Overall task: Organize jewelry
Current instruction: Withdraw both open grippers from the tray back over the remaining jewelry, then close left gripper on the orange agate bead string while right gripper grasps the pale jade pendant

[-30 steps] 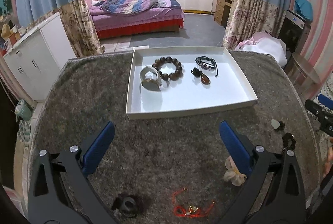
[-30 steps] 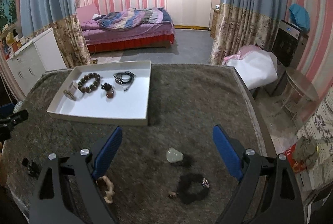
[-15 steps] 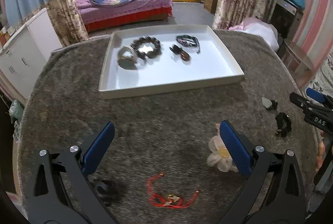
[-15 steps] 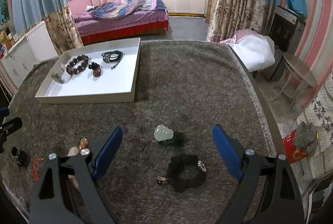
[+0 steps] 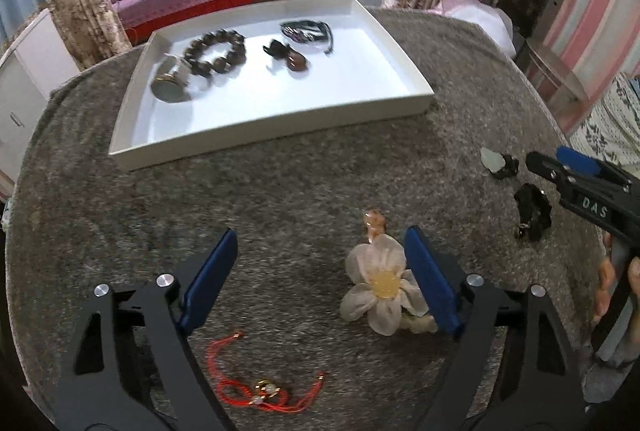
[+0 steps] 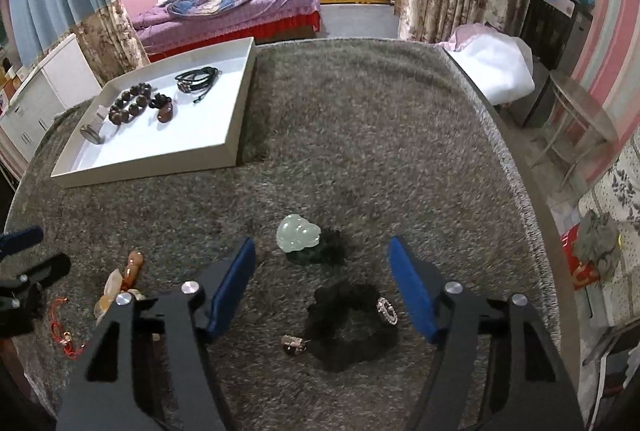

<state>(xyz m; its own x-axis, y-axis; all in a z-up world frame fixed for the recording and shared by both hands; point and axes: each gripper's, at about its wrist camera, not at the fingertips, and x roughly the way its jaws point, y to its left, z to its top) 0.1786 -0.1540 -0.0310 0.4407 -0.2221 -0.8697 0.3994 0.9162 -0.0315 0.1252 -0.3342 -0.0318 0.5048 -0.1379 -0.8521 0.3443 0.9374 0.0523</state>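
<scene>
A white tray (image 5: 400,99) on the grey carpeted table holds a bead bracelet (image 5: 214,51), a watch (image 5: 170,85), a brown pendant (image 5: 294,59) and a black cord bracelet (image 5: 306,31). My left gripper (image 5: 320,271) hangs low over the carpet, its jaws closing. A pale flower hair clip (image 5: 380,287) lies just inside its right finger, untouched, and a red string bracelet (image 5: 256,391) lies below. My right gripper (image 6: 322,287) is also closing, over a black scrunchie (image 6: 348,323), with a pale green jade pendant (image 6: 298,233) just beyond. Its pads touch nothing.
The tray (image 6: 160,159) sits at the far left in the right wrist view. The table's right edge (image 6: 516,167) drops to a floor with a small side table (image 6: 580,119). Behind are a bed (image 6: 240,3) and curtains. A person's hand (image 5: 616,291) holds the right gripper.
Both grippers have sunk toward the carpet and their jaws have narrowed. The flower clip now lies between the left fingers; the scrunchie lies between the right ones.
</scene>
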